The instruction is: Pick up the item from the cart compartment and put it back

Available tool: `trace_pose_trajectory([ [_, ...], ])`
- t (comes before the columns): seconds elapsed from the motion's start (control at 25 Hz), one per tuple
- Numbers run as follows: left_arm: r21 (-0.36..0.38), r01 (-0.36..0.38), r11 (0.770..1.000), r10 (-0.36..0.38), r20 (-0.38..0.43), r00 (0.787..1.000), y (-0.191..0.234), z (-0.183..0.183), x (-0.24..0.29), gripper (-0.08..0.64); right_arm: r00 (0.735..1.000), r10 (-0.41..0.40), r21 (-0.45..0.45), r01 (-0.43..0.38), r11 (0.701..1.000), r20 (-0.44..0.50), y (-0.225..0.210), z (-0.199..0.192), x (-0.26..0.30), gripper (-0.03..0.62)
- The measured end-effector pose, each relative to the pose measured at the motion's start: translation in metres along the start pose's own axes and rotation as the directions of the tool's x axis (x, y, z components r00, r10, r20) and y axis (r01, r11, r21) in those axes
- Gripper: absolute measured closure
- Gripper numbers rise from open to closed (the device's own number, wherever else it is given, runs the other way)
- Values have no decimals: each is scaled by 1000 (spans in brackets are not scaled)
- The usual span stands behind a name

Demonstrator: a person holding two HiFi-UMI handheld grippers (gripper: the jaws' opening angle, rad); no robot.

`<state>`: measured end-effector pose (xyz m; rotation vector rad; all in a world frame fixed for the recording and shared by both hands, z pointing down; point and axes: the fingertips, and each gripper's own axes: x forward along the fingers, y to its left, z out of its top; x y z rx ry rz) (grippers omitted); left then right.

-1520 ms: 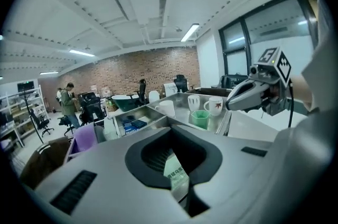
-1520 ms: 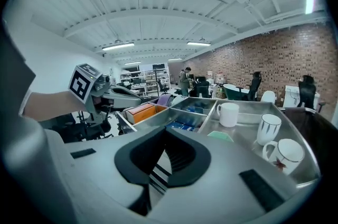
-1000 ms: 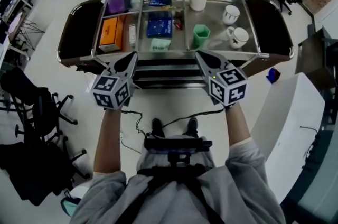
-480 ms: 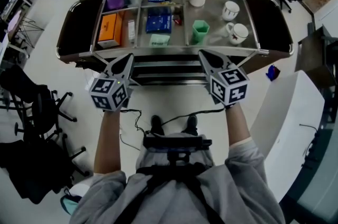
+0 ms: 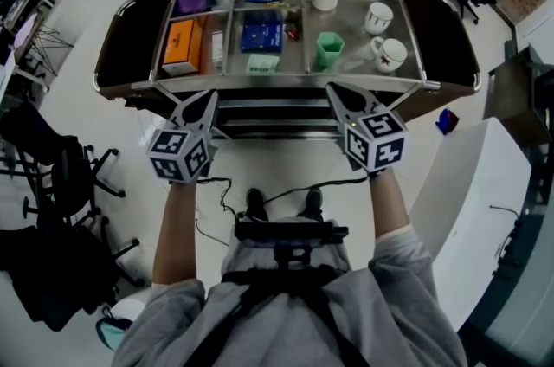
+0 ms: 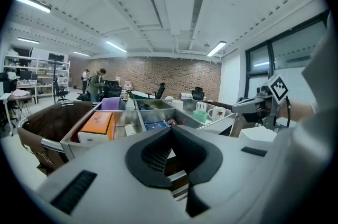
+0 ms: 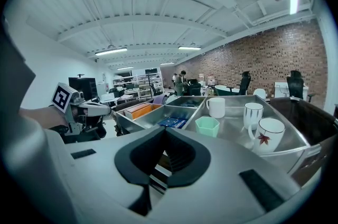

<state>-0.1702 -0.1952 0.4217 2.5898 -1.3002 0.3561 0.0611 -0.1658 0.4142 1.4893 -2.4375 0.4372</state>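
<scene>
while shut, left gripper (image 5: 209, 97) near cart (image 5: 260, 79)

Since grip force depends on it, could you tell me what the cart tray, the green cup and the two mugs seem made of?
Cart tray: brushed stainless steel, by its grey sheen and reflections. Green cup: probably matte plastic; even mint colour, faceted sides, no gloss. Back mug and front mug: likely glazed ceramic; glossy white with printed motifs.

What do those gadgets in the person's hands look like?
Two grey wedge-shaped tools, the left gripper and the right gripper, taper to black-padded jaws. Each carries a white cube with black square markers. Thin black cables trail from them. The person's sleeves are grey.
</scene>
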Motion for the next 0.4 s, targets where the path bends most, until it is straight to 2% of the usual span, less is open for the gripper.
trace_pose_trajectory([
  [0.4,-10,-2,1000,2,-10,1000,-2,-8,-5,554,1000,15,-11,-15,1000,-4,2,1,2,584],
])
